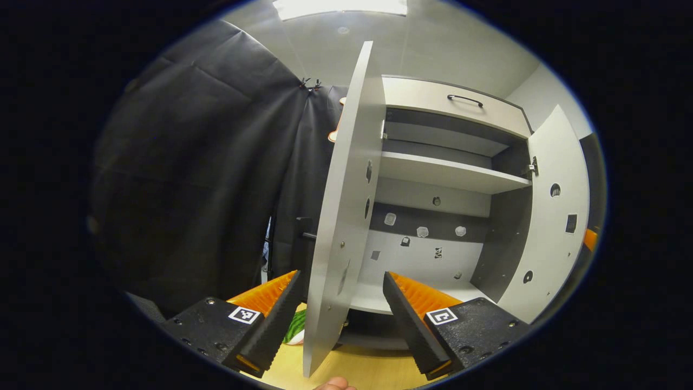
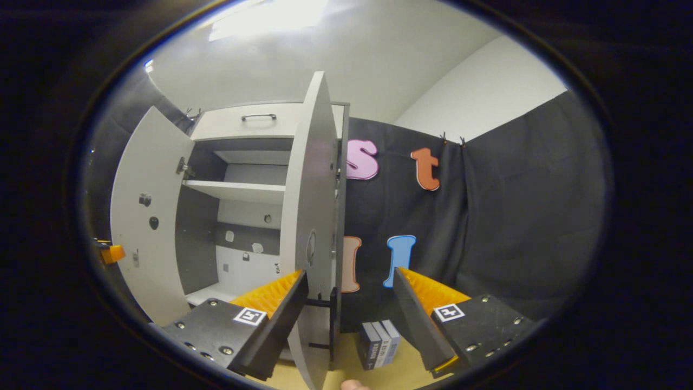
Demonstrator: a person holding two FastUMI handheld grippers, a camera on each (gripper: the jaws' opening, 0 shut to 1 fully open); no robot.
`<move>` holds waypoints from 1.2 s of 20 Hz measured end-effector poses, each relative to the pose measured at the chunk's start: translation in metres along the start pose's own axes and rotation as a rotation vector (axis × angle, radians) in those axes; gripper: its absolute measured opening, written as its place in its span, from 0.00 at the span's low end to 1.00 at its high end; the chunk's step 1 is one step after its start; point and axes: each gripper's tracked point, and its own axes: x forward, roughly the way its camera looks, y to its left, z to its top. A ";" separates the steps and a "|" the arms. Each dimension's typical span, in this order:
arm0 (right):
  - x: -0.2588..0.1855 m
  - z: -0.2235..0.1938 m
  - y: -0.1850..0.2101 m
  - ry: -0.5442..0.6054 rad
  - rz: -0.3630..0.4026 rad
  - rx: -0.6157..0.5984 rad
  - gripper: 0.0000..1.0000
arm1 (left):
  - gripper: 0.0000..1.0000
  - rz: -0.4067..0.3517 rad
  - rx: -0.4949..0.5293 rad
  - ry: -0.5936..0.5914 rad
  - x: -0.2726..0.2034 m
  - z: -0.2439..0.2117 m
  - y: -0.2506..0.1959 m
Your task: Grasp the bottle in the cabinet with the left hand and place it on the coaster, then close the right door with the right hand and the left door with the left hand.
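The grey cabinet (image 1: 455, 173) stands with both doors swung out, and the shelves I can see are bare. In the left gripper view the left door (image 1: 346, 216) is edge-on right in front of me. My left gripper (image 1: 341, 319) is open, and the door's free edge stands between its fingers without touching them. The right door (image 1: 552, 216) hangs open at the far side. In the right gripper view the right door (image 2: 311, 216) is edge-on, its dark handle (image 2: 325, 319) low down. My right gripper (image 2: 352, 319) is open around that edge.
A green and white thing (image 1: 295, 327) lies on the yellow table (image 1: 373, 368) left of the left door. Small dark boxes (image 2: 379, 341) stand on the table by the right door. Black cloth walls (image 1: 206, 162) close in both sides. A drawer with handle (image 1: 464, 99) tops the cabinet.
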 end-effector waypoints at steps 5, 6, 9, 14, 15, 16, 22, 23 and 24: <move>0.005 -0.006 0.012 0.006 0.059 0.031 0.97 | 0.95 0.017 0.003 -0.005 -0.002 0.001 0.009; 0.006 -0.007 0.017 0.007 0.071 0.035 0.97 | 0.95 0.021 0.004 -0.007 -0.003 0.001 0.011; 0.012 -0.005 0.049 0.011 0.103 0.042 0.97 | 0.95 0.035 0.007 -0.016 -0.003 0.004 0.018; 0.017 -0.011 0.083 0.022 0.188 0.061 0.96 | 0.95 0.055 0.013 -0.023 0.000 0.005 0.027; 0.016 -0.013 0.096 0.028 0.224 0.067 0.96 | 0.95 0.059 0.016 -0.023 0.001 0.005 0.029; 0.014 -0.015 0.115 0.046 0.281 0.086 0.96 | 0.91 0.064 0.018 -0.022 0.002 0.006 0.031; 0.008 -0.010 0.182 0.048 0.442 0.107 0.98 | 0.95 0.107 0.040 -0.029 0.004 0.002 0.036; 0.007 -0.010 0.187 0.049 0.457 0.109 0.98 | 0.95 0.105 0.041 -0.030 0.006 0.000 0.036; 0.005 -0.011 0.192 0.053 0.470 0.114 0.98 | 0.96 0.104 0.042 -0.032 0.005 0.000 0.035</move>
